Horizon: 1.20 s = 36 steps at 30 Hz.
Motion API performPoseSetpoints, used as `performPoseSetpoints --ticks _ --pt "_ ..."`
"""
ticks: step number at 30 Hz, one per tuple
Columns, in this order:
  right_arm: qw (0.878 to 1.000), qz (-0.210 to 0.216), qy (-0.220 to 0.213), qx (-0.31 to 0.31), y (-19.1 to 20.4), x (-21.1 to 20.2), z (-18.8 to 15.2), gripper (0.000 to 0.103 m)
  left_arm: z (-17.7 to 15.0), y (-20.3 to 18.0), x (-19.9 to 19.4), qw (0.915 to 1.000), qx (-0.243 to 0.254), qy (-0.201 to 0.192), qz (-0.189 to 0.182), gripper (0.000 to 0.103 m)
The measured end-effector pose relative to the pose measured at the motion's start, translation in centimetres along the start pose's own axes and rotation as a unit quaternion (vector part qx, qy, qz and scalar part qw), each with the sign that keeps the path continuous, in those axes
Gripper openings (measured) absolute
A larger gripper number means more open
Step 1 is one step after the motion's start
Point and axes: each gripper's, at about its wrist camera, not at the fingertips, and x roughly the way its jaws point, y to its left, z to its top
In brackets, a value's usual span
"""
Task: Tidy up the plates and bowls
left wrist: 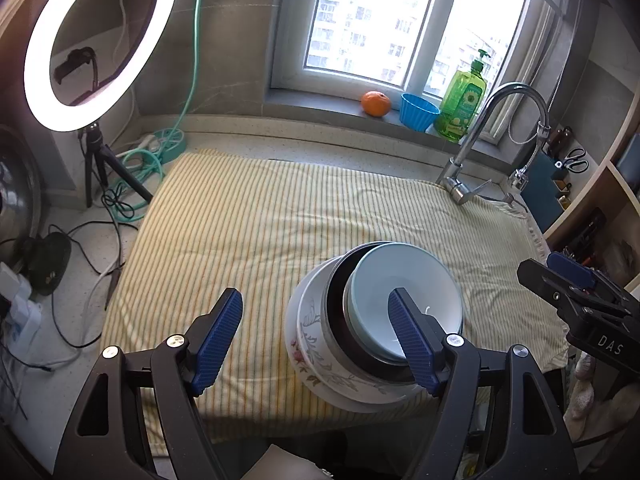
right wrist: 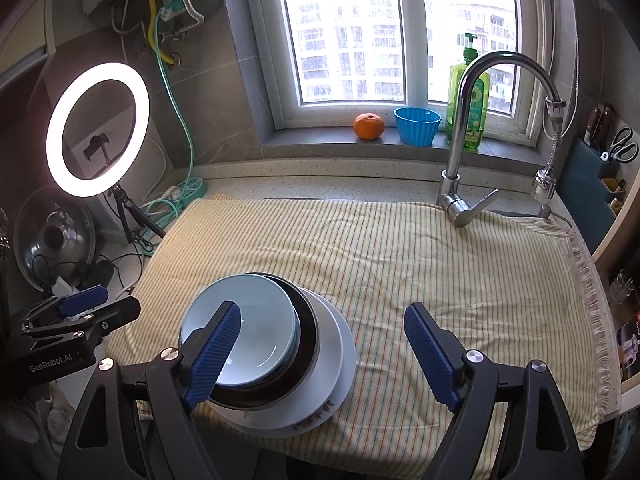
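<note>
Stacked bowls point(right wrist: 256, 336) sit seemingly below left hand-held gripper point(left wrist: 316, 340).

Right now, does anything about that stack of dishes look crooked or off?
Yes. The pale blue bowl sits off-centre in the dark bowl beneath it, toward the ring light side, on the floral plate.

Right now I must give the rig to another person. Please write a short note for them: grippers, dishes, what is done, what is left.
Left gripper: open, holds nothing.
Right gripper: open, holds nothing.
Dishes: one stack at the near edge of the striped cloth: light blue bowl on top, dark-lined metal bowl under it, floral white plate at the bottom.
Done: these three are nested.
Left: no other loose plates or bowls visible on the cloth.
</note>
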Motion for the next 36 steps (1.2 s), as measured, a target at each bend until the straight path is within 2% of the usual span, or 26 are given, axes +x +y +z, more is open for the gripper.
performPoseSetpoints --ticks 36 --pt "1.000 -0.011 0.011 -0.003 -0.1 1.4 0.3 0.081 1.0 0.2 1.1 0.9999 -0.003 -0.004 0.011 0.075"
